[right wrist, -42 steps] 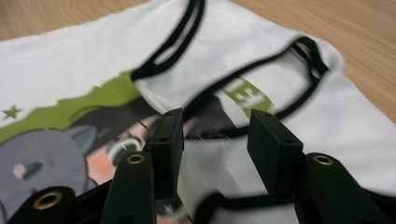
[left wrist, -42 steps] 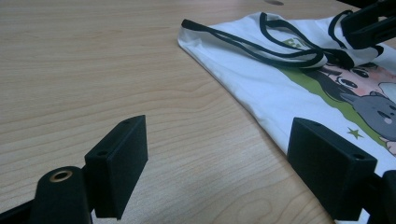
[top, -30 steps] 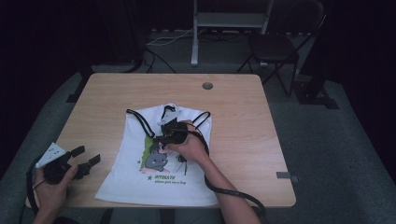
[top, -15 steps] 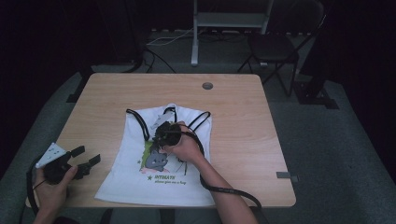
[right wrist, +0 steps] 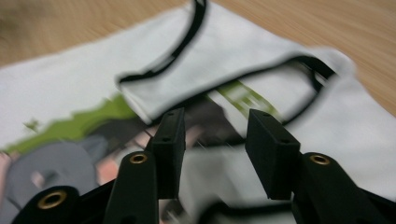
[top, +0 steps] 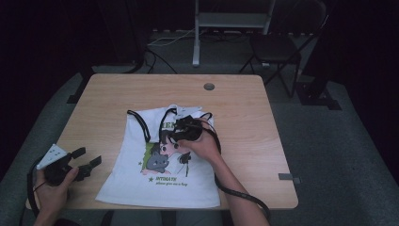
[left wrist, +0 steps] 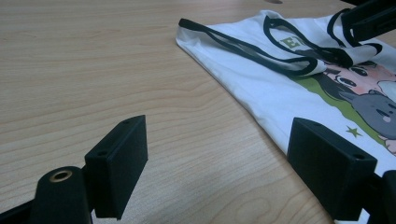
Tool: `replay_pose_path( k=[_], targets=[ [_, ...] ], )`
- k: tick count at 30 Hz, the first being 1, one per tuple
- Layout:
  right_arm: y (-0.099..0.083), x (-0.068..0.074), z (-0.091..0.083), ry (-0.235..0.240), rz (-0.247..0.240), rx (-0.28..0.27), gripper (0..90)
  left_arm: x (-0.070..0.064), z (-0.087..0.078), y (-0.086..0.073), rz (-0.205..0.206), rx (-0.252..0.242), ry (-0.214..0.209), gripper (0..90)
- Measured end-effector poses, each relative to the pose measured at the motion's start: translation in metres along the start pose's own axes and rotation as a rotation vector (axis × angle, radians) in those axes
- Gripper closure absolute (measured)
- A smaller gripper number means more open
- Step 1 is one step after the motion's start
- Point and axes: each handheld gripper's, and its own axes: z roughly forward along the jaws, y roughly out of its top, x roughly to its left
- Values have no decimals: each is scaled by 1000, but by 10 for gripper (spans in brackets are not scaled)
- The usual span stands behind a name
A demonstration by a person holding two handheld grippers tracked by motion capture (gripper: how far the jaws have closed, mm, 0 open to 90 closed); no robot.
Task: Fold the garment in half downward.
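High view: you are working on a white sleeveless cotton shirt with black-bound edges and a cartoon print [top: 162, 167], lying flat on the pale wood-grain table [top: 244, 108]. Your right gripper [top: 184, 129] is hovering over the shirt's upper part, where the top is lying doubled over the print. Your left gripper [top: 82, 162] is resting near the table's left edge, well apart from the cloth.

Left gripper view: your left jaws are standing wide apart with nothing between them. The shirt [left wrist: 299, 79] is lying ahead and to the right; its black binding is forming loops over soft, thin fabric.

Right gripper view: your right gripper [right wrist: 212, 140] is pointing at the folded strap flap; the jaws are parted and gripping nothing. The picture is blurring with motion.

Progress: in my judgement the folding is only beginning. The top is partly turned down; the body and hem are lying unfolded.

Materials: limp woven cloth, smooth laminate, matte black jaw pads.
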Motion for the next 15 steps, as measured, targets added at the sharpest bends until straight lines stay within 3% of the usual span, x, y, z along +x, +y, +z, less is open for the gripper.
replay_pose_path(
  k=[3, 8, 15],
  targets=[
    [-10, -4, -2, 2, 8, 33, 620, 0, 0, 0, -3, -1, 2, 201],
    [-20, 3, 5, 16, -23, 82, 629, 0, 0, 0, -1, 0, 3, 201],
    [-21, 8, 6, 11, -36, 81, 593, 0, 0, 0, -2, -1, 3, 201]
  ],
)
